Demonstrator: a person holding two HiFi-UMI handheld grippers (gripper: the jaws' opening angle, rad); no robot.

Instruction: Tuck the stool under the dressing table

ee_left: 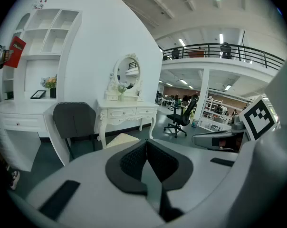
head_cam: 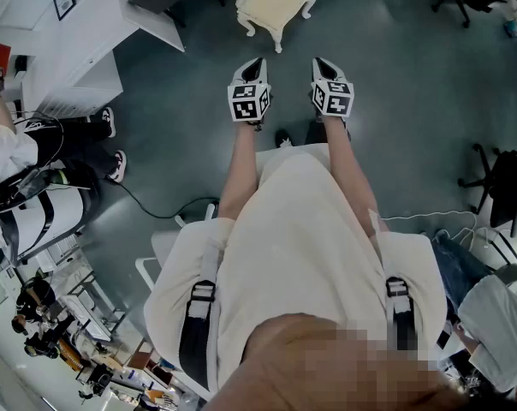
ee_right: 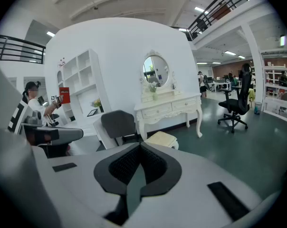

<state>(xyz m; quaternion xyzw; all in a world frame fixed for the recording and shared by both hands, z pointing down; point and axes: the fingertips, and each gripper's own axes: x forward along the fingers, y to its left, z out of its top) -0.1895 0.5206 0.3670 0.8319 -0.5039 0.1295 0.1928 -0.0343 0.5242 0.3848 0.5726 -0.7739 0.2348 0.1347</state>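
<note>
The stool [head_cam: 276,2], with a cream cushion and white carved legs, stands on the dark floor ahead of me, out in front of the dressing table. The white dressing table [ee_left: 127,113] with its oval mirror stands against the curved white wall; it shows in the right gripper view too, as the dressing table [ee_right: 169,108]. The stool's cushion [ee_left: 120,139] peeks over the left gripper, and the cushion [ee_right: 161,137] over the right. My left gripper [head_cam: 255,63] and right gripper [head_cam: 320,62] are held side by side, short of the stool, both shut and holding nothing.
A grey-backed chair [ee_right: 117,122] stands left of the dressing table by a white shelf desk [head_cam: 70,32]. A black office chair [ee_right: 236,103] is off to the right. A person [head_cam: 10,144] stands at the left, and a cable [head_cam: 156,204] lies on the floor.
</note>
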